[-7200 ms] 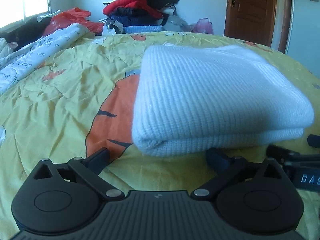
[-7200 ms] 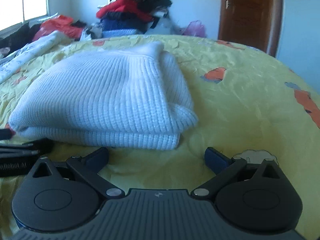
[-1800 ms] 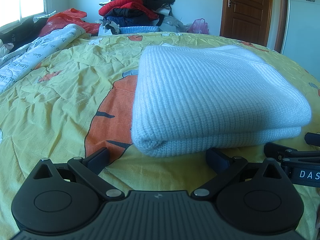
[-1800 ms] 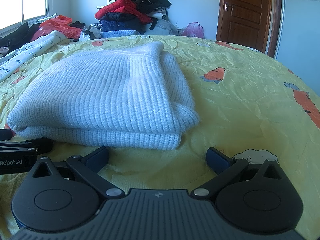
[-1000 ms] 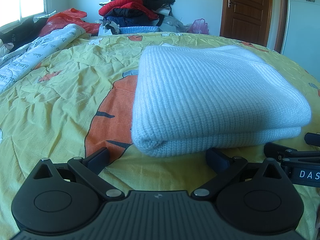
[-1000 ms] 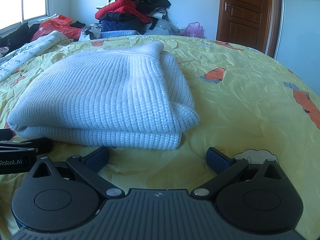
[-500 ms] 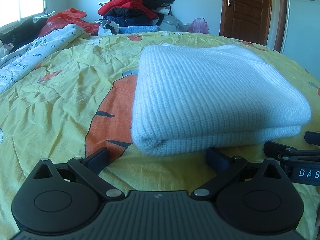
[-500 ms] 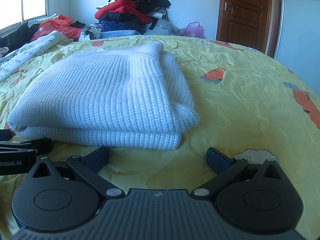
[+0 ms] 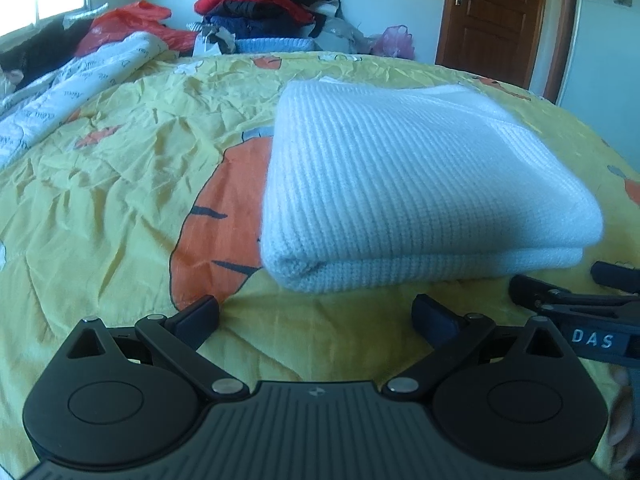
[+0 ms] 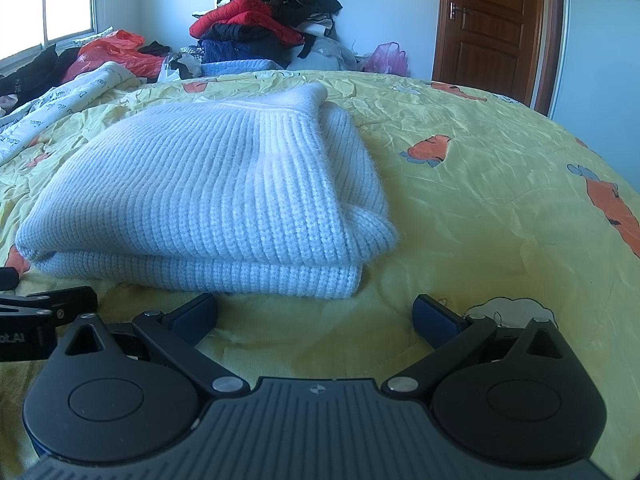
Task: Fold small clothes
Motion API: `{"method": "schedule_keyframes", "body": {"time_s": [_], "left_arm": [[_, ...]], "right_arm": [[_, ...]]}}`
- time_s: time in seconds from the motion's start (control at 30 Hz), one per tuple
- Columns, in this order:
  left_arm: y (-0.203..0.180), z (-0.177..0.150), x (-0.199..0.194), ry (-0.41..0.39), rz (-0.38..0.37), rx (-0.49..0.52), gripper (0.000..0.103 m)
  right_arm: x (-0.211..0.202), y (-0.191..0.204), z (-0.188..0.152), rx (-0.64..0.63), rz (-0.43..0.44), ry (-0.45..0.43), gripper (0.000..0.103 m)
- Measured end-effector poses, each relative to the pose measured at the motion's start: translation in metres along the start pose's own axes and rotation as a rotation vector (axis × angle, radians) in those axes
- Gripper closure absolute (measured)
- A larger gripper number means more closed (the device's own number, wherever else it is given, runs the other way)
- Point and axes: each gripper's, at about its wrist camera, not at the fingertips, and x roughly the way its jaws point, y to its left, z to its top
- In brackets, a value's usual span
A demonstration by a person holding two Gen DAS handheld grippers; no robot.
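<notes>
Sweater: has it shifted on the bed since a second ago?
No. The sweater keeps the same place against the orange print on the bedspread.

White letters "DAS" on the side of the right gripper (image 9: 592, 322), at the right edge of the left wrist view. Partly cut lettering ending in "ot.AI" on the side of the left gripper (image 10: 36, 320), at the left edge of the right wrist view. Cursive print on the white quilt (image 9: 60, 100), too small to read.
</notes>
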Motion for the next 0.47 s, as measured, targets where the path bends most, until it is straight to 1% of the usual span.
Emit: {"method": "schedule_keyframes", "body": {"time_s": [0.2,0.3,0.37,0.47], "left_arm": [[0.002,0.004,-0.003,0.002,-0.021,-0.034,0.0],[0.001,0.005,-0.012,-0.035,0.0,-0.032,0.0],[0.002,0.007,-0.02,-0.043,-0.031,-0.032,0.0],[-0.001,0.009,-0.033,-0.07,-0.043,-0.015,0.0]], "right_arm": [[0.0,0.0,0.0,0.0,0.0,0.0,0.0],[0.0,0.0,0.0,0.0,0.0,0.0,0.0],[0.0,0.0,0.0,0.0,0.0,0.0,0.0],[0.0,0.0,0.0,0.001,0.0,0.0,0.0]]}}
